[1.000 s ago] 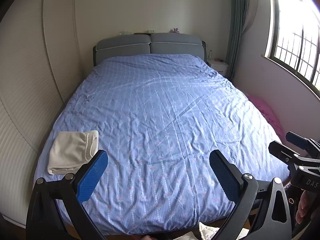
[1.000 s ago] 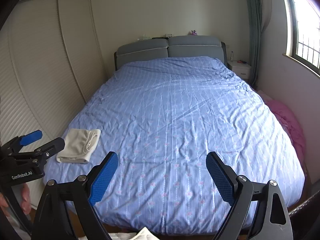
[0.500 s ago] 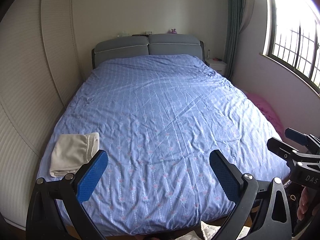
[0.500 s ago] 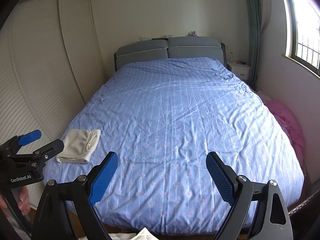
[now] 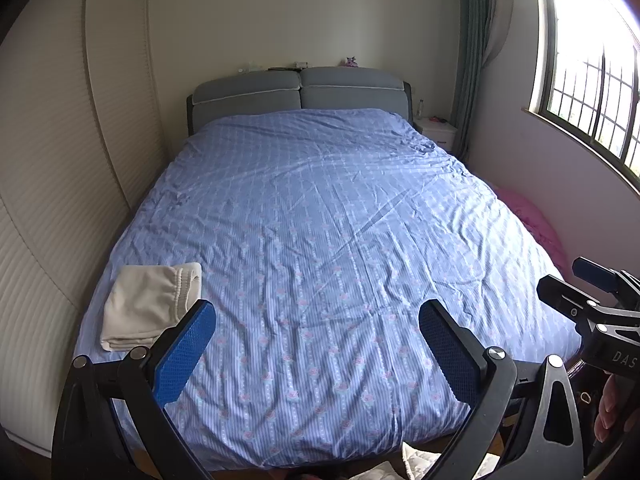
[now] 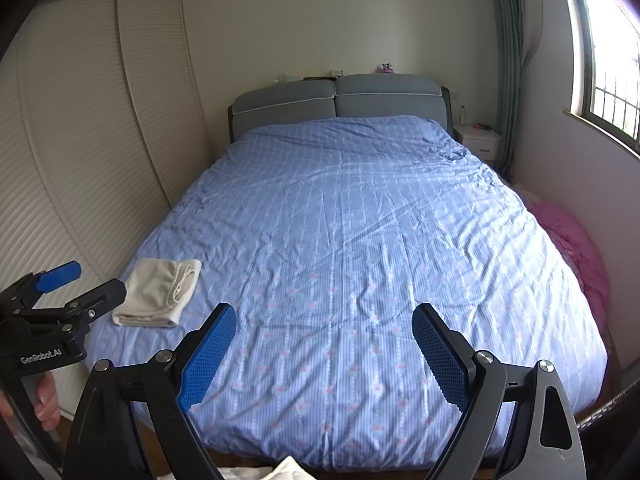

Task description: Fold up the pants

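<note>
From the left wrist camera, the left gripper (image 5: 316,344) was held above the foot of the bed (image 5: 340,240), its jaws spread wide with nothing between the blue pads (image 5: 184,354). The blue patterned cover lay smooth but lightly creased across the whole bed. The folded pants (image 5: 150,306), a cream bundle with the waistband turned toward the bed's middle, rested on the cover near the left front corner, just beyond the left pad and apart from it. At the right edge of this view part of the right gripper (image 5: 592,300) showed, with a fingertip of the hand (image 5: 606,410) that held it. A grey headboard (image 5: 298,94) stood at the far end, a white nightstand (image 5: 438,132) beside it, and a pink heap of fabric (image 5: 536,228) lay between the bed and the wall under the window (image 5: 592,72).

From the right wrist camera, the right gripper (image 6: 324,354) was likewise released, jaws wide, only the cover showing between them. The pants (image 6: 160,292) sat to the left of its left pad, near the edge of the bed toward the louvred wardrobe doors (image 6: 80,152). The left gripper (image 6: 68,300) showed at the left edge, seen side-on. Something pale lay at the bottom edge below the bed's foot, probably more cloth, too cropped to tell.
</note>
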Motion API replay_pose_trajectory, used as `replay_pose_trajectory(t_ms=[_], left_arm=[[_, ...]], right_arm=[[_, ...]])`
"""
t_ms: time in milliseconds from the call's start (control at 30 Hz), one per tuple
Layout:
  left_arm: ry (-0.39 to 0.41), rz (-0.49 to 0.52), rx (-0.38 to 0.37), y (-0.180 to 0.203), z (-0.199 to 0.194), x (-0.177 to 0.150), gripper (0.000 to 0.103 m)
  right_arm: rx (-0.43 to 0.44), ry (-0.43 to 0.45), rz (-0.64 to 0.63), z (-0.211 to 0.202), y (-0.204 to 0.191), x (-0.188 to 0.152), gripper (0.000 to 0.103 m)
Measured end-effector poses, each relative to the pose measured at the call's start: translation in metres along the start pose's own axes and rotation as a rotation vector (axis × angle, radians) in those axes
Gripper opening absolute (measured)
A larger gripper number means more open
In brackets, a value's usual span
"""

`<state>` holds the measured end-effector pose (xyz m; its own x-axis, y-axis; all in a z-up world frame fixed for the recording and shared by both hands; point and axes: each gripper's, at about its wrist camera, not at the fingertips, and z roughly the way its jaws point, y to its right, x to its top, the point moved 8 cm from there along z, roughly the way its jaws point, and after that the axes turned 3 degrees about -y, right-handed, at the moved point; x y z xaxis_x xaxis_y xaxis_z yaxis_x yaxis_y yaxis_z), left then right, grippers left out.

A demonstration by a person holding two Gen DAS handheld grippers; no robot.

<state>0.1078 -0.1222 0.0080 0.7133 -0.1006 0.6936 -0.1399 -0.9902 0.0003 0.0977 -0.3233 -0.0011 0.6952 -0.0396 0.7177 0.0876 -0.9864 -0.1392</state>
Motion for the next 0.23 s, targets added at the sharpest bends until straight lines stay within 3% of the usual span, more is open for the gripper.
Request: replay_pose_trajectory(t_ms=[233], left_arm=[[-0.01,-0.014,0.009,0.0022,0.001,0.0017,0.103]], right_arm=[[0.001,-0.007,0.001,0.0009,-0.0003,-0.0004,0.091]])
